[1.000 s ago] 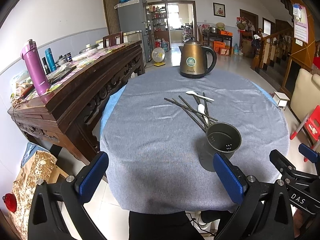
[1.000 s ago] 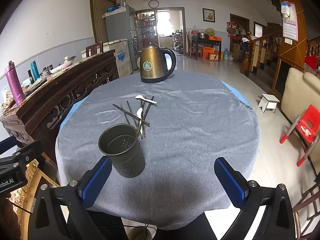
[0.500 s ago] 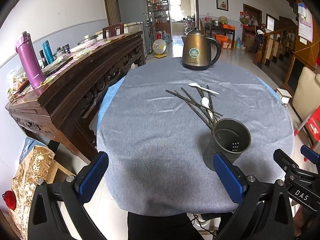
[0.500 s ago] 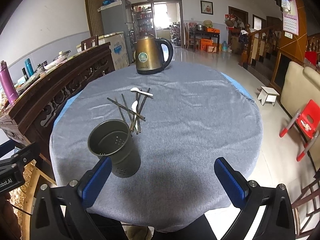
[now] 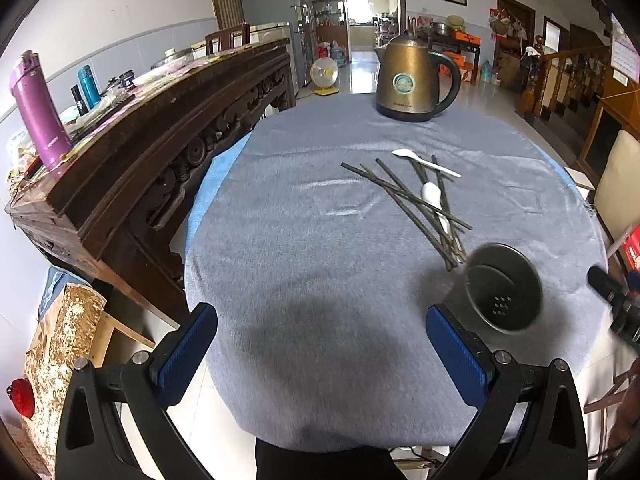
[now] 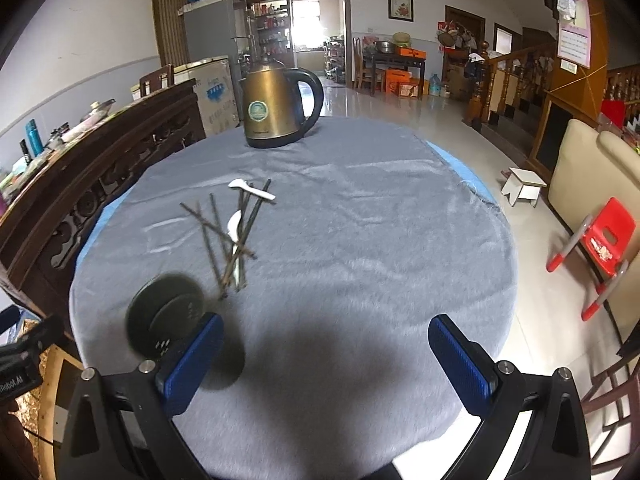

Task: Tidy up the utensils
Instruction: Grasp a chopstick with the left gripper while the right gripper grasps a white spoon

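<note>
A dark metal utensil holder [image 5: 502, 286] stands upright on the round grey-clothed table [image 5: 320, 240], near its front edge; it also shows in the right wrist view [image 6: 168, 312]. Behind it lie several dark chopsticks [image 5: 404, 200] crossed in a pile, with two white spoons [image 5: 434, 200] among them; the pile shows in the right wrist view too [image 6: 228, 236]. My left gripper [image 5: 320, 344] is open and empty above the table's front, left of the holder. My right gripper [image 6: 326, 360] is open and empty, its left finger [image 6: 192, 360] in front of the holder.
A bronze electric kettle [image 5: 412, 76] stands at the table's far edge. A long carved wooden sideboard [image 5: 132, 128] with bottles runs along the left. A red child's chair [image 6: 600, 248] and a sofa [image 6: 588, 168] stand to the right.
Both grippers have moved forward and higher over the table. The holder now sits lower and closer in both views. Nothing on the table has moved.
</note>
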